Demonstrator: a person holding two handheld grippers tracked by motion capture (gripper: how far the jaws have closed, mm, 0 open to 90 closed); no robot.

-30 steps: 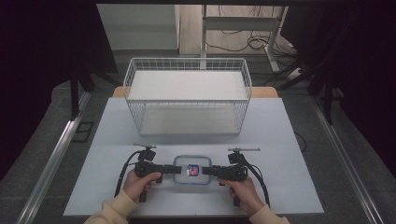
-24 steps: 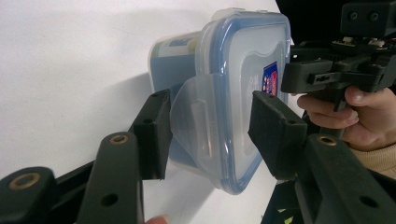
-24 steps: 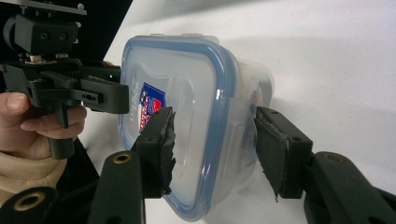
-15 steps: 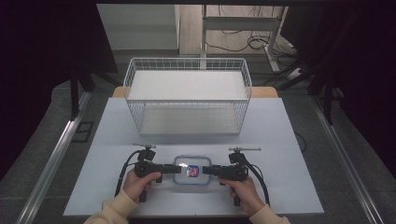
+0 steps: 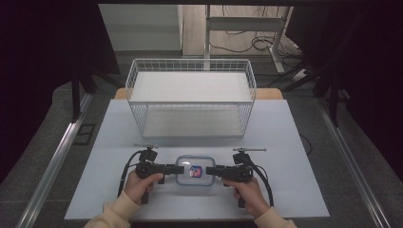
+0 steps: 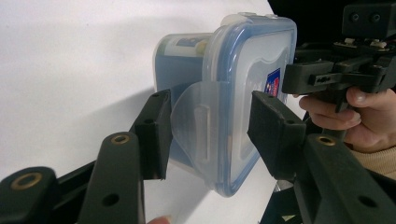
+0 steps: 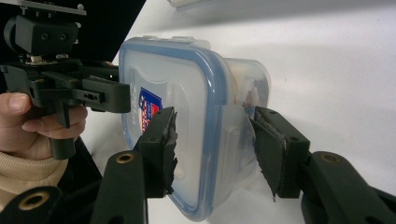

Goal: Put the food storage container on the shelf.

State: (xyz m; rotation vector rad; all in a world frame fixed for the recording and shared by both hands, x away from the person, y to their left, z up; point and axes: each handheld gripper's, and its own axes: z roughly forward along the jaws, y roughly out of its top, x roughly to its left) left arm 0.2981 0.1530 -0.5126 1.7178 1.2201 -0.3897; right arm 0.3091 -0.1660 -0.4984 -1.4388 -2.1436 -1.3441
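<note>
A clear plastic container [image 5: 194, 171] with a blue-rimmed snap lid and a red-and-blue sticker lies near the table's front edge. My left gripper [image 5: 179, 169] meets it from the left and my right gripper [image 5: 209, 171] from the right. In the left gripper view the jaws [image 6: 208, 135] straddle the container [image 6: 243, 70] at its flared side latch, one pad on the lid and one under the base. In the right gripper view the jaws [image 7: 212, 144] clamp the container [image 7: 187, 84] across lid and latch on the opposite side.
A white wire basket [image 5: 190, 64] stands at the back of the pale table [image 5: 285, 133], well behind the container. Dark curtains and metal rails flank the table. Black cables trail from both grippers toward the person's hands.
</note>
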